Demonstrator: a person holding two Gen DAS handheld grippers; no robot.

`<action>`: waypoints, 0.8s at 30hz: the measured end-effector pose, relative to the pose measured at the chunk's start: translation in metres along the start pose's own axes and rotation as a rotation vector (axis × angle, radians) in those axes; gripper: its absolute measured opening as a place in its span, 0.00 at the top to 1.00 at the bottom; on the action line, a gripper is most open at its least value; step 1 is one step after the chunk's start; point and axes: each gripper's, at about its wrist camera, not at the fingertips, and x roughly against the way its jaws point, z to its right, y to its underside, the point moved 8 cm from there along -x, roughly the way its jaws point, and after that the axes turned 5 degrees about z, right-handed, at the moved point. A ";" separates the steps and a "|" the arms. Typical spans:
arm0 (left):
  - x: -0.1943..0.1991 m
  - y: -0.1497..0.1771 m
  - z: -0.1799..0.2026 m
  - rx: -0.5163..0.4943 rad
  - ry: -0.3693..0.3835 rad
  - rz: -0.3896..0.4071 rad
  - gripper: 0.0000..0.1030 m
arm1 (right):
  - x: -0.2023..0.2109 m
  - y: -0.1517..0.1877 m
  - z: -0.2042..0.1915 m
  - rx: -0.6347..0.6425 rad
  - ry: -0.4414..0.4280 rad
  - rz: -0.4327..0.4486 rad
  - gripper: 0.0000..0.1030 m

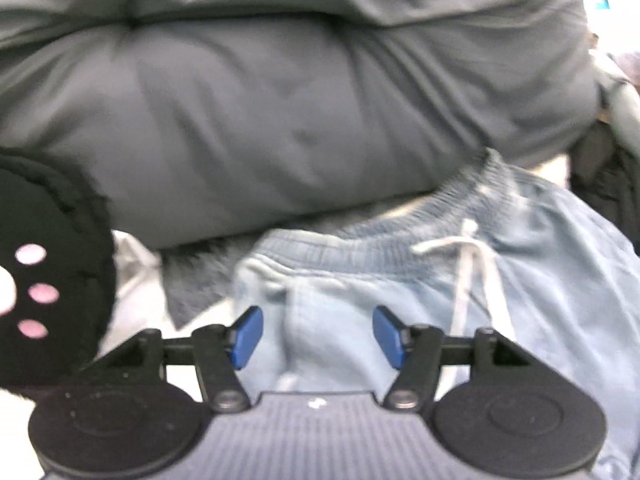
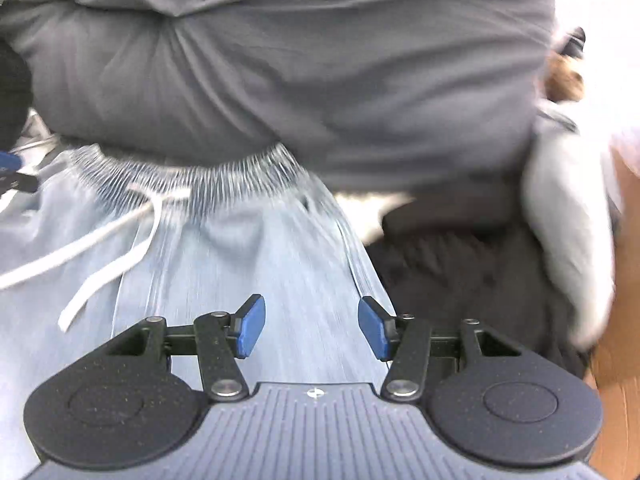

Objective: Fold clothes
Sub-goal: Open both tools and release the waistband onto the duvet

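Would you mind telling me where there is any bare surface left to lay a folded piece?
Very little. One pale bare patch lies between the black paw-print item, the grey padded garment and the blue shorts. A thin pale strip shows between the shorts, the grey garment and dark clothing. Elsewhere clothes cover everything.

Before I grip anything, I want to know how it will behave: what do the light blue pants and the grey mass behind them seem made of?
Light blue pants: soft faded cotton, probably washed denim-look, ribbed elastic waistband, white drawstring. Grey mass: smooth, matte, puffy cloth with soft folds, perhaps padded synthetic; blur leaves it open.
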 end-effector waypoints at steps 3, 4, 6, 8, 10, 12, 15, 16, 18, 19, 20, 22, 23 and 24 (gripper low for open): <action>0.013 0.004 0.020 -0.017 0.037 -0.003 0.38 | 0.027 0.020 0.008 -0.023 -0.016 -0.002 0.43; 0.018 0.006 0.027 -0.022 0.049 -0.004 0.38 | 0.035 0.027 0.010 -0.031 -0.021 -0.002 0.43; 0.025 0.007 0.040 -0.034 0.069 -0.007 0.38 | 0.053 0.040 0.015 -0.047 -0.031 -0.003 0.43; 0.028 0.005 0.051 -0.045 0.079 -0.012 0.38 | 0.071 0.053 0.021 -0.063 -0.042 -0.005 0.43; 0.031 0.004 0.063 -0.057 0.088 -0.018 0.38 | 0.088 0.066 0.026 -0.078 -0.052 -0.006 0.43; 0.034 0.002 0.076 -0.070 0.101 -0.026 0.38 | 0.106 0.079 0.031 -0.094 -0.063 -0.007 0.43; 0.038 0.000 0.100 -0.093 0.139 -0.037 0.37 | 0.131 0.098 0.039 -0.117 -0.079 -0.010 0.43; 0.038 0.000 0.110 -0.106 0.152 -0.042 0.37 | 0.137 0.103 0.041 -0.123 -0.084 -0.014 0.43; 0.037 -0.001 0.129 -0.138 0.176 -0.054 0.37 | 0.149 0.112 0.046 -0.136 -0.094 -0.022 0.44; 0.038 -0.002 0.138 -0.152 0.188 -0.058 0.37 | 0.154 0.116 0.048 -0.142 -0.099 -0.026 0.44; 0.040 -0.004 0.147 -0.165 0.199 -0.062 0.37 | 0.160 0.121 0.051 -0.149 -0.105 -0.030 0.44; 0.047 -0.013 0.164 -0.193 0.222 -0.052 0.37 | 0.172 0.130 0.056 -0.162 -0.115 -0.038 0.44; 0.052 -0.019 0.172 -0.207 0.232 -0.045 0.37 | 0.177 0.135 0.058 -0.168 -0.120 -0.042 0.44; 0.056 -0.024 0.180 -0.222 0.242 -0.038 0.35 | 0.183 0.139 0.061 -0.174 -0.125 -0.046 0.44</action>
